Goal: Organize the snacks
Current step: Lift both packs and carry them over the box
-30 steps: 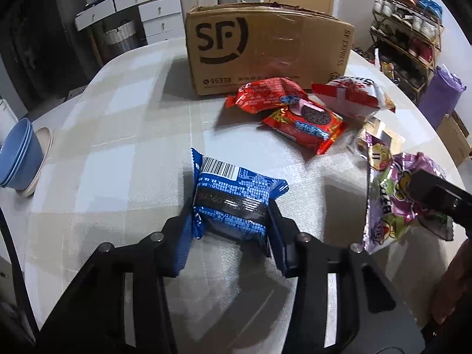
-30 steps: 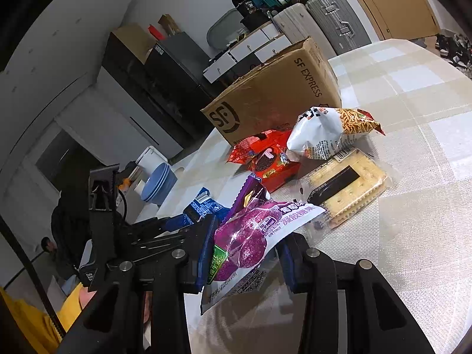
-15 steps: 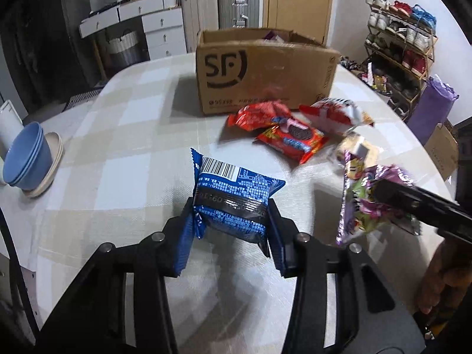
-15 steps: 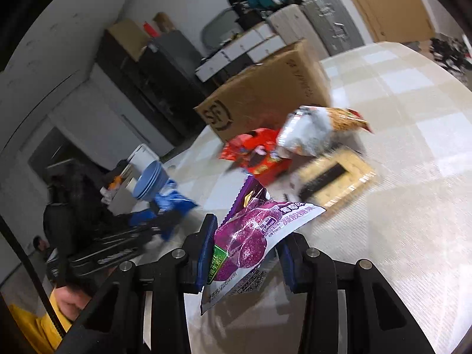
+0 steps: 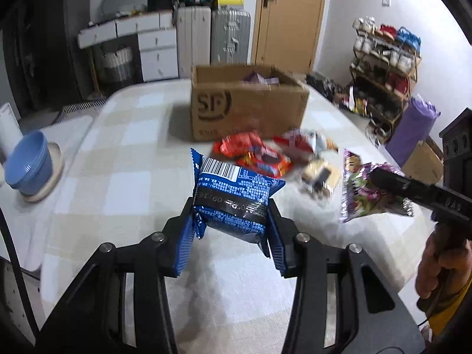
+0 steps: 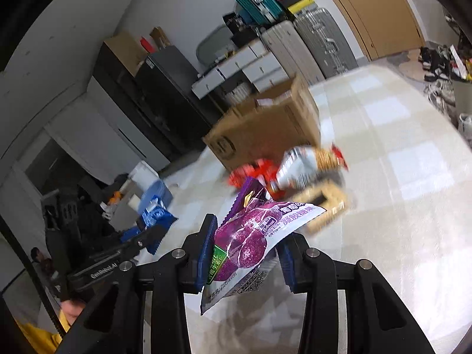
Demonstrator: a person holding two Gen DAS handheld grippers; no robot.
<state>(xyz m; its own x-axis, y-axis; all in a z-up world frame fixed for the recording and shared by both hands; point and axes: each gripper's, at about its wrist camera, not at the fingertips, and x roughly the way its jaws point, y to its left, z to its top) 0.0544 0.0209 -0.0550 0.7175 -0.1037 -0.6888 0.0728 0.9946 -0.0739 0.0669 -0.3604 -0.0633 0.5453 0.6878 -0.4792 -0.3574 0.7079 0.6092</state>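
Observation:
My left gripper is shut on a blue cookie pack and holds it above the table. My right gripper is shut on a purple grape gummy bag, also lifted; this bag shows at the right of the left wrist view. An open cardboard SF box stands at the far side of the table, with some packets inside. Between me and the box lie red snack packs, a white and red bag and a cracker pack.
A checked cloth covers the table. Stacked blue bowls sit on a plate at the left edge. Suitcases, drawers and a shoe rack stand beyond the table.
Both grippers have risen higher above the table with their packs. The box and the snacks on the table look farther away and the box's open top has come into view.

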